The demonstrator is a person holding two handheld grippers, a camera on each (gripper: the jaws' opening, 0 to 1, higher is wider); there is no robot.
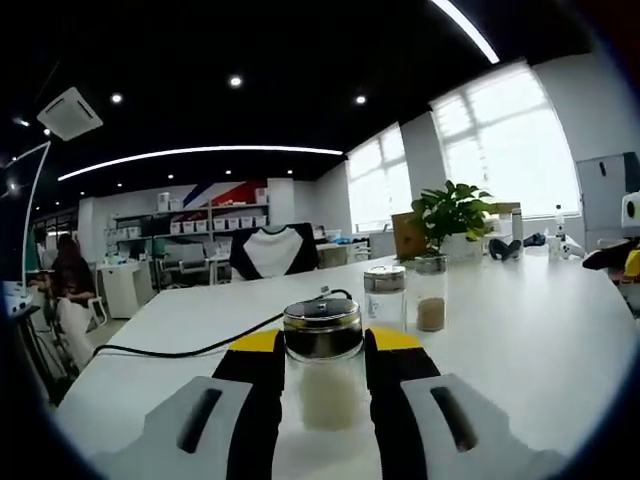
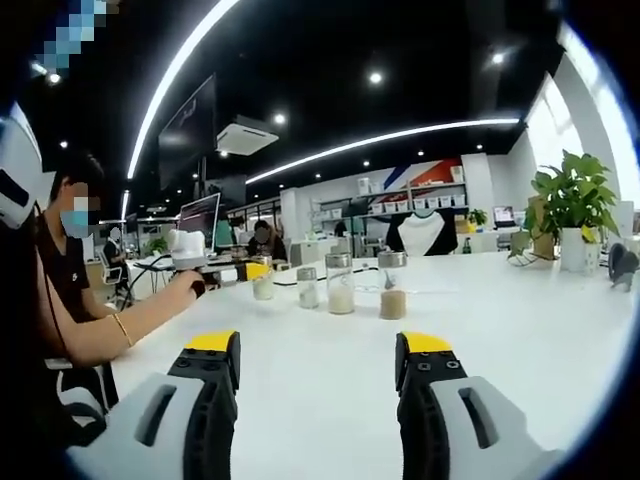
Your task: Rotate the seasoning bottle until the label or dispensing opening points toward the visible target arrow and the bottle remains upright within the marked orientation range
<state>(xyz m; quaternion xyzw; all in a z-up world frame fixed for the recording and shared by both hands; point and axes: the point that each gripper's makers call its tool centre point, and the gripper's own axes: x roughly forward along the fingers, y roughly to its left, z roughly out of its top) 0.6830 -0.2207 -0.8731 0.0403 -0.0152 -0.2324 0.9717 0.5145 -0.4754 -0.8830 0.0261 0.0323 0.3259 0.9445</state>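
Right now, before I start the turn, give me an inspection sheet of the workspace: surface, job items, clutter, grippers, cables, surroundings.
Surface: white table, bare near both grippers.
Job's things: seasoning bottle, upright, shiny metal cap, pale contents, between the left jaws. No target arrow or orientation marks seen.
Clutter: two more shakers behind it, a clear one and one with brown contents; potted plant at the far edge.
Grippers: left gripper shut on the bottle; right gripper open, empty, over bare table.
Cables: black cable across the table, behind the bottle.
Surroundings: office with shelves, bright windows; a seated person holds the left gripper.
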